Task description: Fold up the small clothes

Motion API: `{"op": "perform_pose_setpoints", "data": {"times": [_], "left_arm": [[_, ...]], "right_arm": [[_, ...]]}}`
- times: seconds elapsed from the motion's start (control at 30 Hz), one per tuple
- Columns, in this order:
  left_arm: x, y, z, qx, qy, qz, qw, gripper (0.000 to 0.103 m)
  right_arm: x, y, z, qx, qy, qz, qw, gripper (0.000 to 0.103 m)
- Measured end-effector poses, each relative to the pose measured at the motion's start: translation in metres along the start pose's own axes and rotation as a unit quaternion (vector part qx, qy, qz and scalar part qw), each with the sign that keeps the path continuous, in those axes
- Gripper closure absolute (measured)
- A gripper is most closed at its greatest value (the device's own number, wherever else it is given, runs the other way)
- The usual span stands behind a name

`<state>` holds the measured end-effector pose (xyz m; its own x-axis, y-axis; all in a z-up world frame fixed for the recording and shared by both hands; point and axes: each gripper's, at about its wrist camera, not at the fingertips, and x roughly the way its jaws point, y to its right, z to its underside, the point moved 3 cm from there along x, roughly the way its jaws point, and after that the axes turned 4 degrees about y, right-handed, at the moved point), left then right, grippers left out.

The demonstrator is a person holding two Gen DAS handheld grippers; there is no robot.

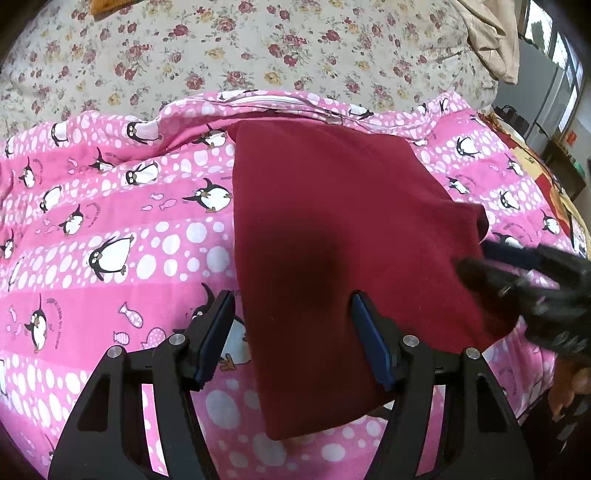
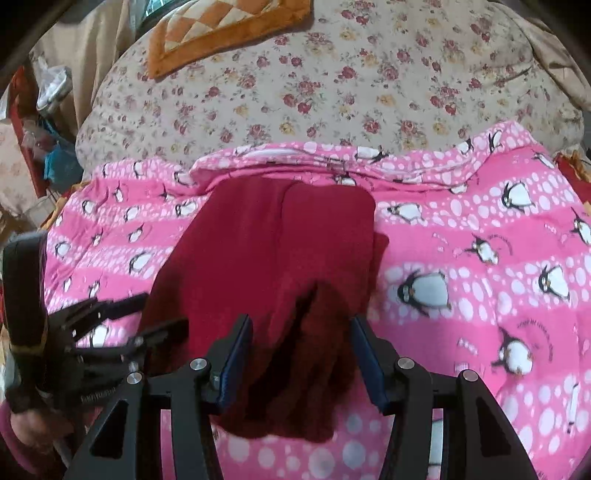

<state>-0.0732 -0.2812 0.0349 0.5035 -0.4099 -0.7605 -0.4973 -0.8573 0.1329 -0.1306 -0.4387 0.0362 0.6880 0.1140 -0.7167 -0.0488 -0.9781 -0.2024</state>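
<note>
A dark red garment [image 1: 332, 229] lies folded lengthwise on a pink penguin-print quilt [image 1: 110, 221]. My left gripper [image 1: 291, 321] is open, its jaws wide apart over the garment's near left edge. My right gripper [image 2: 301, 343] is open over the garment's [image 2: 266, 240] rumpled near end, jaws on either side of a bunched fold. The right gripper also shows blurred at the right edge of the left wrist view [image 1: 517, 269]. The left gripper shows at the left of the right wrist view [image 2: 122, 325].
A floral bedspread [image 1: 258, 48] covers the bed beyond the pink quilt [image 2: 480, 258]. An orange patterned cushion [image 2: 221, 29] lies at the far end. Beige fabric [image 1: 491, 37] hangs at the far right. Clutter [image 2: 48, 110] stands beside the bed's left side.
</note>
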Motion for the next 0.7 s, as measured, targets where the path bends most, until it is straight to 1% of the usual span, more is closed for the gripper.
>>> {"op": "perform_pose_setpoints", "data": {"times": [0.03, 0.07, 0.17, 0.27, 0.37, 0.43, 0.5, 0.53, 0.57, 0.63, 0.7], "left_arm": [[0.000, 0.000, 0.000, 0.000, -0.001, -0.001, 1.0000, 0.037], [0.000, 0.001, 0.001, 0.000, -0.002, -0.002, 1.0000, 0.037], [0.000, 0.002, 0.002, 0.002, -0.001, -0.005, 1.0000, 0.037], [-0.001, 0.002, 0.003, 0.002, -0.001, -0.006, 1.0000, 0.037], [-0.003, 0.000, 0.002, -0.006, -0.002, 0.000, 1.0000, 0.037], [-0.004, -0.002, 0.002, -0.013, -0.004, 0.006, 0.9999, 0.037], [-0.006, -0.007, 0.001, -0.027, -0.006, 0.020, 0.9994, 0.037], [-0.008, -0.009, -0.001, -0.035, -0.005, 0.028, 0.9990, 0.037], [-0.009, -0.012, -0.003, -0.043, -0.004, 0.036, 0.9984, 0.037], [-0.011, -0.018, -0.007, -0.060, 0.000, 0.051, 0.9969, 0.037], [-0.011, -0.021, -0.011, -0.075, -0.002, 0.069, 0.9947, 0.037]], "right_arm": [[0.006, -0.001, 0.004, -0.005, -0.011, 0.005, 1.000, 0.054], [0.014, 0.000, 0.009, -0.010, -0.027, 0.010, 1.000, 0.055], [0.023, 0.005, 0.017, 0.002, -0.030, 0.005, 1.000, 0.055], [0.021, 0.007, 0.018, 0.006, -0.033, 0.004, 0.999, 0.055], [0.011, 0.009, 0.018, 0.029, -0.038, -0.006, 0.999, 0.054], [-0.001, 0.013, 0.016, 0.045, -0.030, -0.012, 0.998, 0.053], [-0.012, 0.014, 0.012, 0.049, -0.017, -0.012, 0.999, 0.049], [-0.018, 0.015, 0.010, 0.052, -0.006, -0.010, 0.999, 0.041], [-0.023, 0.017, 0.007, 0.058, 0.004, -0.009, 0.998, 0.029], [-0.027, 0.021, 0.001, 0.072, 0.019, -0.012, 0.997, 0.024], [-0.025, 0.027, -0.008, 0.093, 0.023, -0.022, 0.995, 0.024]]}}
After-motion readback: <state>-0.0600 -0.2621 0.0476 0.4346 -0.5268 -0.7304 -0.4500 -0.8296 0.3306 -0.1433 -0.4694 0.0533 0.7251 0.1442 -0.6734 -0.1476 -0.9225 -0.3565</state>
